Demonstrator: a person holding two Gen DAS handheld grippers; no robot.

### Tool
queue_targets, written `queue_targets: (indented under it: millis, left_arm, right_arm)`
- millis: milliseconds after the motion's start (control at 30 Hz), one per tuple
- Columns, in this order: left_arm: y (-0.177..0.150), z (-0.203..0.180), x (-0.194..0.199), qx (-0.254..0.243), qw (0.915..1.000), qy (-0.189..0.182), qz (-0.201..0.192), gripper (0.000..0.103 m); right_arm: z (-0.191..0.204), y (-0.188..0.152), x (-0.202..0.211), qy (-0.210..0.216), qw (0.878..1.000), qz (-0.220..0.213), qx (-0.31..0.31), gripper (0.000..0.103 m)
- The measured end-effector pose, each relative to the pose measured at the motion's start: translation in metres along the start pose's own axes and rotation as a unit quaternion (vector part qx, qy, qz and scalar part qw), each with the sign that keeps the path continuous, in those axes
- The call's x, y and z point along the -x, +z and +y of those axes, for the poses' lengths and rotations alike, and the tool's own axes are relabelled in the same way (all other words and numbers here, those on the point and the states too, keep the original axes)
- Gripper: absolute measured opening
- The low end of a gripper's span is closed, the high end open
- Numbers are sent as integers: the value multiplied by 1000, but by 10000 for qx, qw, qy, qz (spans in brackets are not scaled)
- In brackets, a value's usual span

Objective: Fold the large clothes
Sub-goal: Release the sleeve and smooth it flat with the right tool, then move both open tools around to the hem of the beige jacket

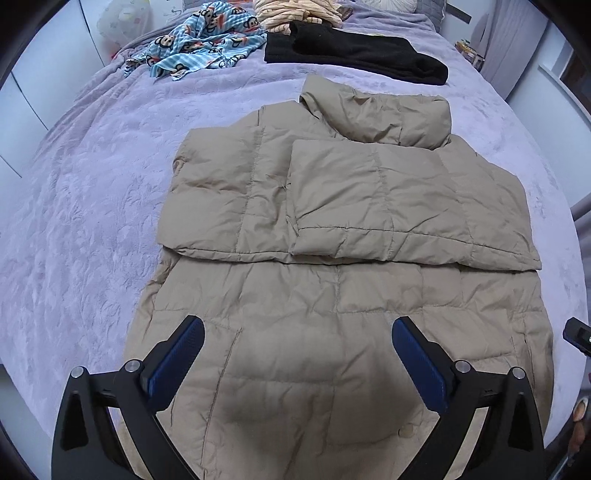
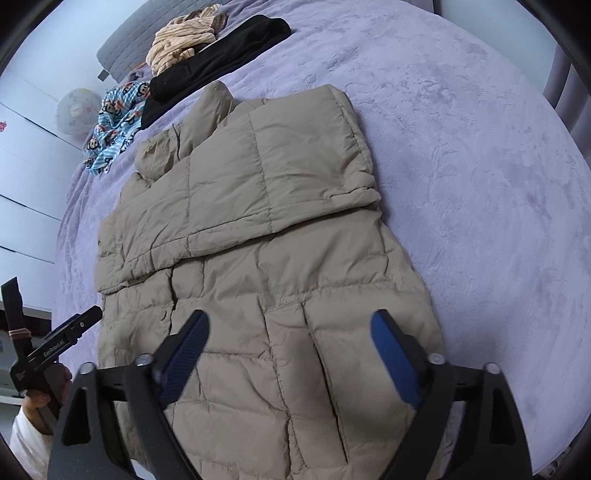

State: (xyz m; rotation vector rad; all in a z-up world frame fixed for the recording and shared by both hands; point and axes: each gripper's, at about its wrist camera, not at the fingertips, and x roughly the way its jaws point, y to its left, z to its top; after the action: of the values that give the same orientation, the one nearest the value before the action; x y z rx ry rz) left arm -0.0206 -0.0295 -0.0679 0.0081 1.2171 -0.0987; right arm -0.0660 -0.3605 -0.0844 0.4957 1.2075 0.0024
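A beige quilted puffer jacket lies flat on the lavender bedspread, collar at the far end. Both sleeves are folded across its chest, one over the other. My left gripper hovers open above the jacket's lower half, and nothing sits between its blue pads. In the right wrist view the same jacket runs away from me, and my right gripper stands wide open over its lower part, holding nothing. The left gripper's body shows at the jacket's left edge, held by a person's hand.
At the head of the bed lie a black garment, a blue monkey-print cloth and a cream striped garment. White cupboard doors stand beyond the bed's left side. Bare bedspread spreads right of the jacket.
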Motion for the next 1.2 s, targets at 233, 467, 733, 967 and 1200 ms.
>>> queue_targets:
  millis: [233, 467, 733, 967, 1200]
  left_arm:
    - [-21, -1, 22, -126, 9999, 58, 68, 102]
    - [-46, 14, 31, -90, 9996, -60, 272, 102]
    - [-83, 55, 36, -152, 9985, -50, 524, 102]
    - [-128, 114, 42, 71, 9978, -97, 647, 102]
    - [-162, 148, 58, 386, 9959, -373, 727, 102]
  right_arm:
    - [5, -16, 5, 436, 9981, 354, -246, 103]
    - [4, -37, 7, 718, 9928, 585, -765, 103]
    - [7, -74, 4, 990, 9819, 664, -1471, 103]
    - [18, -121, 16, 1011, 9775, 479, -1788, 103]
    - [22, -165, 25, 1011, 9720, 399, -2085, 103]
